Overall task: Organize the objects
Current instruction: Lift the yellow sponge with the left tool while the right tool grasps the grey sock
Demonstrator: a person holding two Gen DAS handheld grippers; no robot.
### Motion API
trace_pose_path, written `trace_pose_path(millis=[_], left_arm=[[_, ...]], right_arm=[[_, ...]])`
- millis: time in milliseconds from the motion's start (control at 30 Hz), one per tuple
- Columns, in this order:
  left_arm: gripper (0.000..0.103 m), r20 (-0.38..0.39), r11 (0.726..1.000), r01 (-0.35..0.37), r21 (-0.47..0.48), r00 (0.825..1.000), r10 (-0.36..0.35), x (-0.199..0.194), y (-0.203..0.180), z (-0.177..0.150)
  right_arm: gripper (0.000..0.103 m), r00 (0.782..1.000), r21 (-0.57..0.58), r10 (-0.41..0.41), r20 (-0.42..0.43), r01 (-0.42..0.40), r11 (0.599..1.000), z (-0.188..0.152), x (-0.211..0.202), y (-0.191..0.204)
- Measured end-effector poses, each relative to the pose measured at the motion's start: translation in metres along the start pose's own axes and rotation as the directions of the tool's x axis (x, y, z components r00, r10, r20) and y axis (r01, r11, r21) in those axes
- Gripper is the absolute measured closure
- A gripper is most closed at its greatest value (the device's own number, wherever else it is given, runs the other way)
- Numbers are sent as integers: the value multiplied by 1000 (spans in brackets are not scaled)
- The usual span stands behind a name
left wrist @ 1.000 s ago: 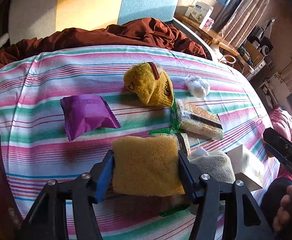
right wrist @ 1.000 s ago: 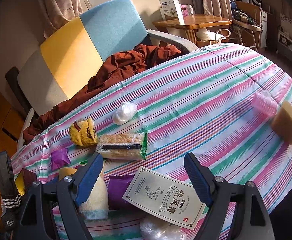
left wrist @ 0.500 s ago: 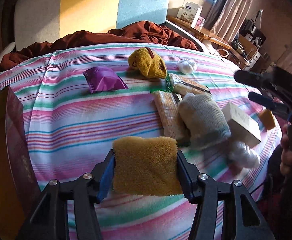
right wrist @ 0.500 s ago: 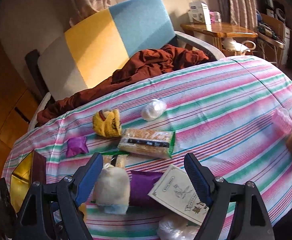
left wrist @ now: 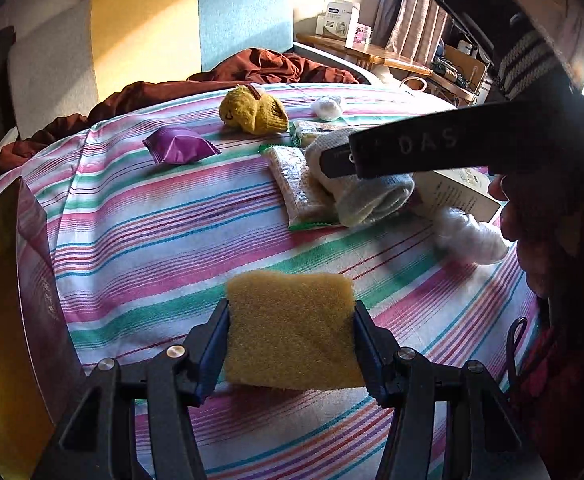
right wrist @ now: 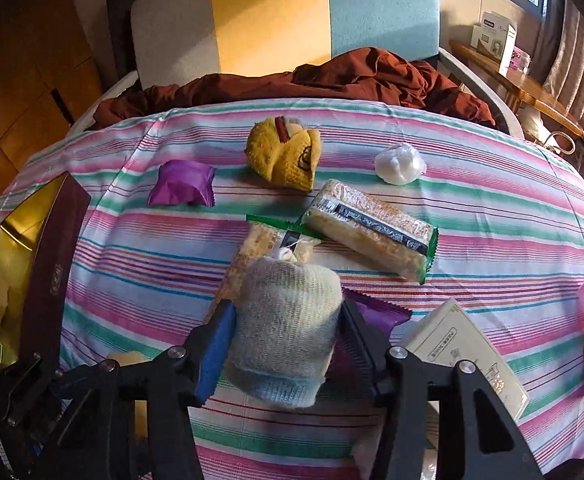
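Note:
My left gripper [left wrist: 289,309] is shut on a yellow sponge [left wrist: 292,340], held above the near part of the striped tablecloth [left wrist: 151,248]. My right gripper [right wrist: 287,309] has its jaws closing around a pale rolled sock [right wrist: 287,320], and both pads touch its sides. The sock lies on a cracker pack [right wrist: 259,244] and also shows in the left wrist view as the pale sock [left wrist: 372,200], under the right gripper's black body [left wrist: 412,148]. A hand [left wrist: 532,248] holds that gripper.
A dark red box with a gold inside [right wrist: 47,260] stands open at the table's left edge. A yellow sock [right wrist: 287,156], purple packets [right wrist: 181,188], a second cracker pack [right wrist: 372,232], a white plastic ball [right wrist: 400,164] and a tea box [right wrist: 464,352] lie around. A chair with brown cloth [right wrist: 332,76] stands behind.
The right gripper swung left over the pale sock and its wide jaws closed in on it. The left gripper drew back toward the box with the sponge still in it.

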State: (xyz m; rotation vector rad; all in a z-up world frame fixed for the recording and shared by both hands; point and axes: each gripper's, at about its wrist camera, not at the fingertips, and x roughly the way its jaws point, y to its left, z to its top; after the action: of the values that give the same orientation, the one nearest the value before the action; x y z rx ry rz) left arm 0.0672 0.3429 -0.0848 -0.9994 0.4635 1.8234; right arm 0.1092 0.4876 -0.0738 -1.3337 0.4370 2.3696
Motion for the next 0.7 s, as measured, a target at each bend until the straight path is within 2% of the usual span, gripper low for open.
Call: trace_pose_path(millis=[367, 700], left_arm=[[44, -17, 1000, 6, -16, 1000, -7, 7, 2, -3], [45, -6, 1000, -11, 13, 1000, 11, 7, -1, -5]], right_arm=[[50, 1000, -15, -9, -4, 9, 1000, 0, 1, 0], [50, 1000, -27, -30, -5, 30, 999, -1, 1, 2]])
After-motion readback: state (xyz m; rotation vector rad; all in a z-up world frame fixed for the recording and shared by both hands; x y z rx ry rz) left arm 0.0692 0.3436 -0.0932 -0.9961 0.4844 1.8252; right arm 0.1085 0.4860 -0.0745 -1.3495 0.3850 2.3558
